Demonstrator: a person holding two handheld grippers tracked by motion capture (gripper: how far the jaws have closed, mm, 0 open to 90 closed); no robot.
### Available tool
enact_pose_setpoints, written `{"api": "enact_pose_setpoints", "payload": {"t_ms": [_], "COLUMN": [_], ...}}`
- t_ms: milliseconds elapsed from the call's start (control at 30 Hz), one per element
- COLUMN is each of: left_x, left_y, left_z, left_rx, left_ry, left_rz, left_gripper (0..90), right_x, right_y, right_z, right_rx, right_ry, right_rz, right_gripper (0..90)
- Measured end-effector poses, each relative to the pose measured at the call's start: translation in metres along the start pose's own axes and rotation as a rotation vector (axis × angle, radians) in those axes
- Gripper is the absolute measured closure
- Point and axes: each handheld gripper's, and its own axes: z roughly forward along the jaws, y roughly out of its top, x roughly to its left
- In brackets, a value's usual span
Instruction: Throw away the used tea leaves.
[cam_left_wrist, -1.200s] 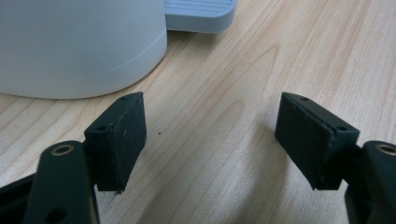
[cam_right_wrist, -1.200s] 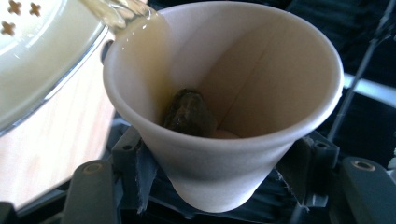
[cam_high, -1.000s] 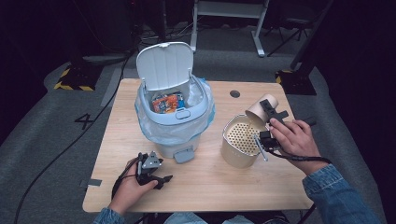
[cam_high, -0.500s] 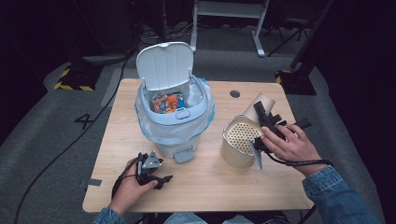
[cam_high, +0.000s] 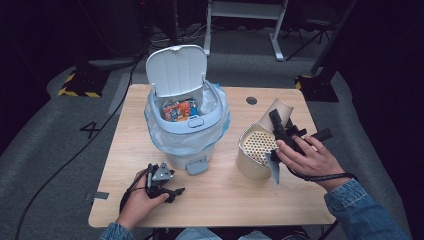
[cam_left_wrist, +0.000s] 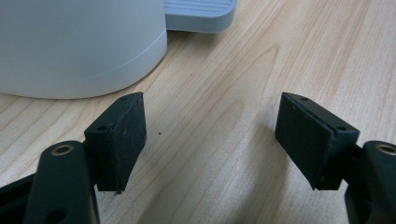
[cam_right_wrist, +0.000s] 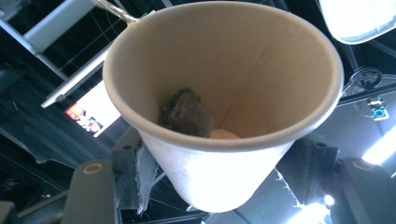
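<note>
paper cup pinched over the strainer pot

right tongs (cam_high: 278, 120) pinch a paper cup (cam_right_wrist: 224, 102) holding a dark lump (cam_right_wrist: 186, 113), at 3 o'clock on the counter (cam_high: 235, 200). left tongs (cam_left_wrist: 210, 135) rest spread at 7 o'clock beside the bin (cam_high: 187, 125).

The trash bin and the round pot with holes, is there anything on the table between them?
No, just bare wooden table lies between the trash bin and the pot with holes, as the high view shows.
</note>
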Motion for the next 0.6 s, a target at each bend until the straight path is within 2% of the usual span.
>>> {"api": "enact_pose_setpoints", "payload": {"t_ms": [367, 600], "left_x": [0.0000, 0.0000], "left_y": [0.0000, 0.0000], "left_z": [0.0000, 0.0000], "left_rx": [0.000, 0.000], "left_ry": [0.000, 0.000], "left_rz": [0.000, 0.000], "left_gripper": [25.3, 25.3], "right_x": [0.0001, 0.0003], "right_y": [0.0032, 0.0012], "right_z": [-0.0012, -0.0019], "right_rx": [-0.002, 0.004], "right_ry": [0.001, 0.009], "right_rz": [-0.065, -0.084], "right_gripper": [35.7, 35.7]}}
